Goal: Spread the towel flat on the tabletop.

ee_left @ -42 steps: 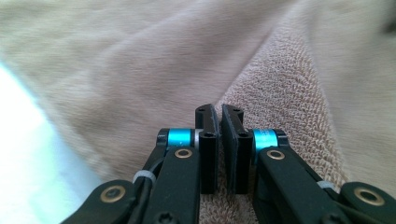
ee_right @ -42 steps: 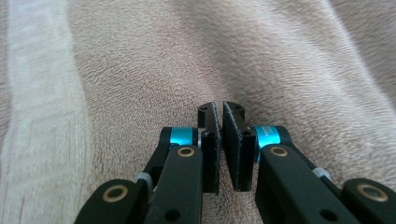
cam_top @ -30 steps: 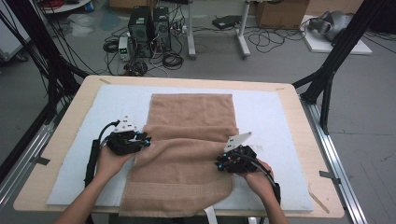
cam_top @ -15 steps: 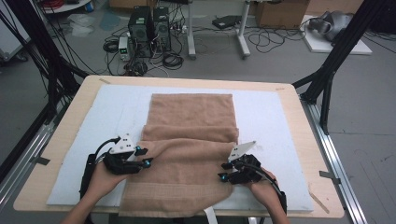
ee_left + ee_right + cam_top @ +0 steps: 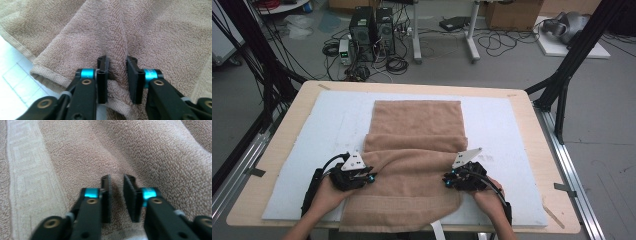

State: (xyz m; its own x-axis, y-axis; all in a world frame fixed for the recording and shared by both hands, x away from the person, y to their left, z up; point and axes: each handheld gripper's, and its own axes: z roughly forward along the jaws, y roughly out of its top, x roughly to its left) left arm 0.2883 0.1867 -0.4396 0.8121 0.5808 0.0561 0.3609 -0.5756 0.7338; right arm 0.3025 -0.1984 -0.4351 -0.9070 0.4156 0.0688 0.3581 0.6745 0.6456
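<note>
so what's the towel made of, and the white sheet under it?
Towel: looks like cotton terry, matte tan; looped pile and a woven border band show in the gripper views. White sheet: smooth, matte, stiff-looking, perhaps foam board or plastic; hard to tell.

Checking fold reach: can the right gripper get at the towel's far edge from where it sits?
Probably yes. The right gripper is pinching the brown towel at its near right side, and the cloth and white mat ahead look bare, so nothing blocks the way to the far edge.
</note>
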